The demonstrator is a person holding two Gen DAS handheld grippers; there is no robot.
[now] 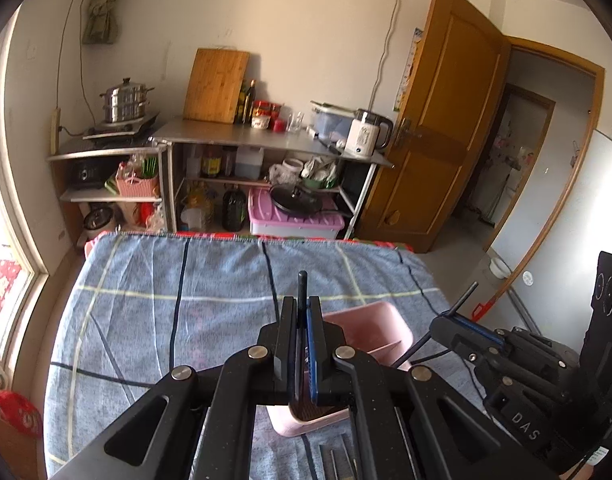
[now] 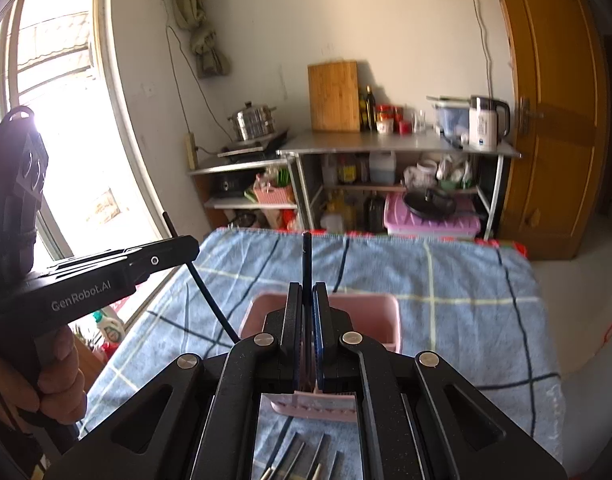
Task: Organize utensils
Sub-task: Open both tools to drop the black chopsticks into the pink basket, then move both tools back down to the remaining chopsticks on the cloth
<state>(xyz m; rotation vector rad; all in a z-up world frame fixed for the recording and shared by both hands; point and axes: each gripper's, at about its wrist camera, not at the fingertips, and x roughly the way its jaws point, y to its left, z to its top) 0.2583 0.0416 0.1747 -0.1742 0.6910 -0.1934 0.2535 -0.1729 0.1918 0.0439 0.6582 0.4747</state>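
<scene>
Our left claw [image 1: 302,308] was clamped tight on a thin black chopstick [image 1: 302,285], its tip poking up just past the fingers! Our right claw [image 2: 307,292] was doing the very same, squeezed together on a second black chopstick [image 2: 306,258] that stood nearly upright between the pads. From the left wrist view we could see the right claw off to the side, its stick slanting across toward the pink utensil holder [image 1: 380,330]. That holder sat on the counter [image 1: 145,304] directly beneath and just ahead of both claws, its inner divider showing, and from the right wrist view its open top lay right behind our fingers. A hand [image 2: 59,376] gripped the left tool's handle. Down at the near edge, a few metal utensils [image 2: 301,456] lay flat on the blue checked cloth, just beside the holder. Beyond stood steel shelves, a kettle [image 1: 366,134] and a cutting board [image 1: 217,85].
</scene>
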